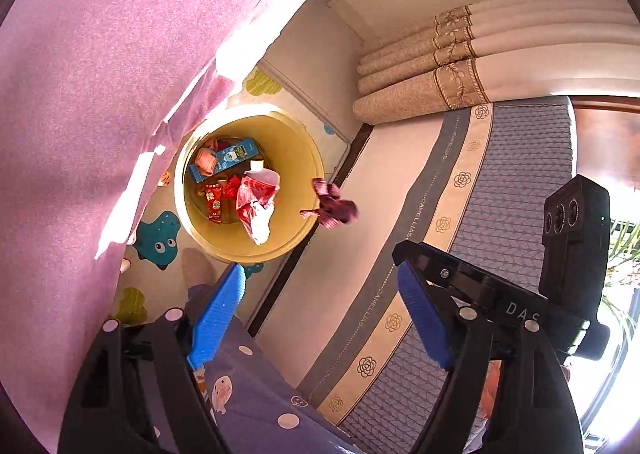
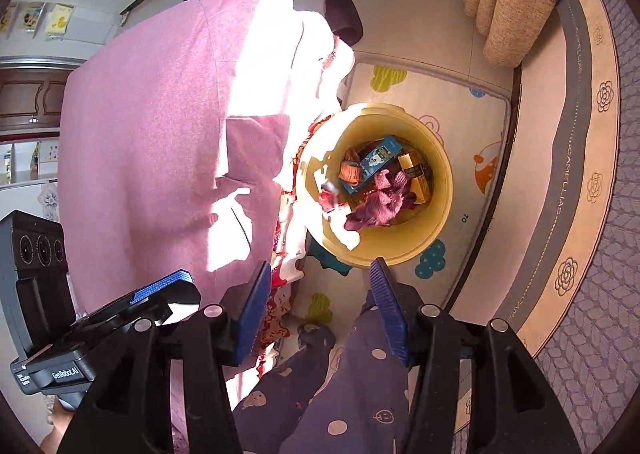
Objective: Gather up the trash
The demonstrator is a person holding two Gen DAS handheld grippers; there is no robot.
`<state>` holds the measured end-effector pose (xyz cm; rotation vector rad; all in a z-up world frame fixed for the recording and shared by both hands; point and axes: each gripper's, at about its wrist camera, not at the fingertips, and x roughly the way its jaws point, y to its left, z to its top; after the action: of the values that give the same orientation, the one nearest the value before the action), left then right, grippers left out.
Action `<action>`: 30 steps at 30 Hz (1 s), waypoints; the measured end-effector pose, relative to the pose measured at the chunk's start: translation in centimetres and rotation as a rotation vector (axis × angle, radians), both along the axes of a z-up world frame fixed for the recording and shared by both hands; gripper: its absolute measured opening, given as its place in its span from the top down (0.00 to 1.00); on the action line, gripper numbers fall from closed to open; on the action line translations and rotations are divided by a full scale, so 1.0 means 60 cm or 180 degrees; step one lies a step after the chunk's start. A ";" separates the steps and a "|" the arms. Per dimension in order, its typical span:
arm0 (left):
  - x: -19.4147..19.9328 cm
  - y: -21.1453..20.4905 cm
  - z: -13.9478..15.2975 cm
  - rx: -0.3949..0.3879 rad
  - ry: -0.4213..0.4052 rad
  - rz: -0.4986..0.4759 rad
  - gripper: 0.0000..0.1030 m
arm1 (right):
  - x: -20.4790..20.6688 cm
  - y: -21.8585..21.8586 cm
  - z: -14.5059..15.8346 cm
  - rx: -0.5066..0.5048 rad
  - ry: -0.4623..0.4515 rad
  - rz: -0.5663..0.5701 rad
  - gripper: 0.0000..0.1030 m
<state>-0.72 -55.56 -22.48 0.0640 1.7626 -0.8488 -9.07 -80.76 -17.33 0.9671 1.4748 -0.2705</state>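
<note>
A yellow trash bin (image 1: 296, 174) stands on a play mat and holds a blue carton (image 1: 226, 158), red wrappers (image 1: 214, 202) and a red-and-white wrapper (image 1: 256, 198). A crumpled maroon wrapper (image 1: 334, 206) is blurred in the air at the bin's right rim. My left gripper (image 1: 320, 306) is open and empty above and in front of the bin. In the right wrist view the bin (image 2: 436, 206) holds the blue carton (image 2: 378, 158) and the maroon wrapper (image 2: 380, 202). My right gripper (image 2: 318, 306) is open and empty just in front of the bin.
A pink bedcover (image 1: 100, 94) fills the left side of both views. A patterned mattress edge (image 1: 480, 214) runs along the right. Curtains (image 1: 460, 66) hang behind. The cartoon play mat (image 2: 452, 114) lies under the bin. My purple dotted clothing (image 2: 352, 394) shows below the grippers.
</note>
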 end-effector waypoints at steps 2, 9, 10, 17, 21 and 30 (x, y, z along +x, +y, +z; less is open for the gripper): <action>-0.002 0.000 0.001 0.0032 -0.0027 -0.0017 0.23 | -0.004 -0.001 0.006 0.0005 -0.0018 -0.0018 0.51; 0.000 0.009 0.021 -0.0026 -0.0054 0.0016 0.23 | 0.014 0.011 0.011 0.0067 -0.0084 0.0073 0.56; 0.001 0.010 0.024 -0.0037 -0.0060 0.0023 0.23 | 0.018 0.014 0.013 0.0071 -0.0092 0.0088 0.56; 0.024 0.039 0.054 -0.0137 -0.0142 0.0171 0.23 | 0.051 0.046 0.040 0.0036 -0.0166 0.0299 0.57; 0.040 0.083 0.073 -0.0170 -0.0190 0.0349 0.23 | 0.080 0.081 0.056 0.0037 -0.0211 0.0511 0.57; 0.073 0.247 0.120 -0.0113 -0.0418 0.0945 0.23 | 0.172 0.213 0.095 0.0070 -0.0360 0.1176 0.58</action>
<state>3.64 -40.76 -15.27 -0.1587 1.5847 -0.6442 1.26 -67.95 -11.60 0.6975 1.5215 0.0679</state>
